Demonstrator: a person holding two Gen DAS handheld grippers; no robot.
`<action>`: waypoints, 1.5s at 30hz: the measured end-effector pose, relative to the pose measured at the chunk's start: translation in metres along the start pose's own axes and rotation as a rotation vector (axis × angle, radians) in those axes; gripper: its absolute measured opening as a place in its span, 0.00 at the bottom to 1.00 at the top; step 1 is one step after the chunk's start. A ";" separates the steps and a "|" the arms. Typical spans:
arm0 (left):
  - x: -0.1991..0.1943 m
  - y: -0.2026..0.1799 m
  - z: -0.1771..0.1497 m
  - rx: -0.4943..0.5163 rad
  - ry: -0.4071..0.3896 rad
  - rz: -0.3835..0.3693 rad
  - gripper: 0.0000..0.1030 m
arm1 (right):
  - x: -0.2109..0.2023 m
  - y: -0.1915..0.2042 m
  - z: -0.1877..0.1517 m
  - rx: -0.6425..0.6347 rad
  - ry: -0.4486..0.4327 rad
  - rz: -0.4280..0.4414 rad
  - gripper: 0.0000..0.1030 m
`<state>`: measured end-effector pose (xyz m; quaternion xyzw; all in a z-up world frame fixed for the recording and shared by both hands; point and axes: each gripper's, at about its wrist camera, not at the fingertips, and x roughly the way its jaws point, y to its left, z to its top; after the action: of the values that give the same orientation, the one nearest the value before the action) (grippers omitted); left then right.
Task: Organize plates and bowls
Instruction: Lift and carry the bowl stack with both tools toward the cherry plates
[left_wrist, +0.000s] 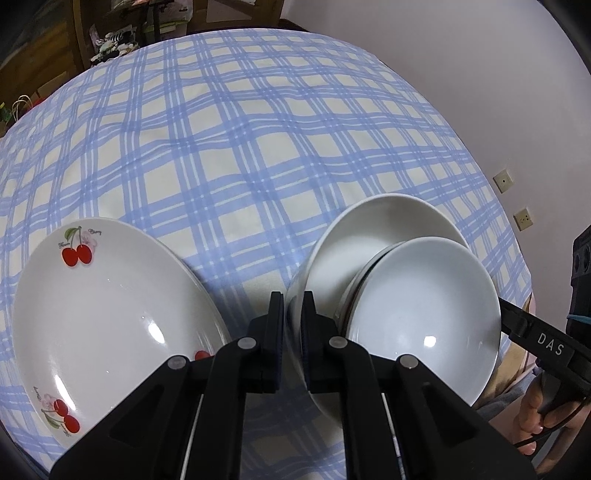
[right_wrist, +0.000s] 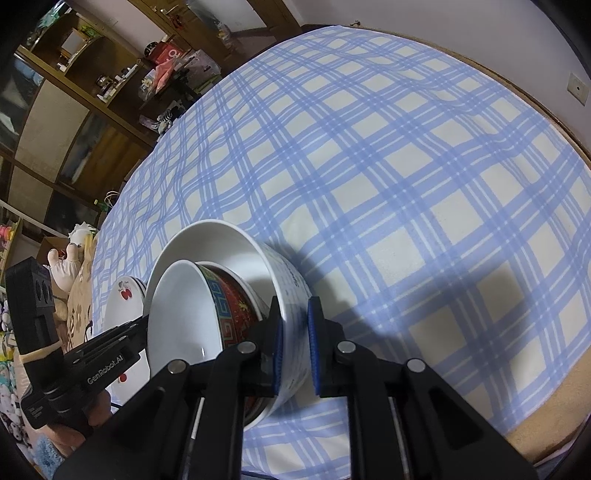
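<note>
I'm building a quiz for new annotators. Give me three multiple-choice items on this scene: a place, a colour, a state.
1. In the left wrist view, the cherry plate lies: A left of the large white bowl; B inside it; C on top of it.
2. The outside of the inner bowl is: A green; B red with a blue band; C plain black.
3. The left gripper is: A wide open in the air; B shut on the plate; C shut on the large white bowl's rim.
Key: A, it sits apart at left; B, the right wrist view shows the pattern; C, its fingers pinch the rim.
</note>
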<state>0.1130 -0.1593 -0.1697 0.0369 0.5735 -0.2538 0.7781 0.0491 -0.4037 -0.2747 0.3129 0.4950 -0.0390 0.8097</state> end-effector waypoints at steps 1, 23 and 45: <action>0.000 0.000 0.000 -0.001 -0.002 0.001 0.08 | 0.000 0.000 0.000 0.001 -0.001 0.000 0.14; 0.005 0.011 0.001 -0.114 0.020 -0.047 0.07 | 0.003 0.002 -0.003 0.030 -0.018 0.009 0.15; -0.001 0.003 -0.002 -0.049 0.010 0.016 0.05 | -0.008 0.009 -0.006 -0.011 -0.084 -0.017 0.13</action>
<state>0.1127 -0.1553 -0.1698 0.0234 0.5830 -0.2332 0.7780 0.0438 -0.3953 -0.2656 0.3024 0.4633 -0.0563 0.8311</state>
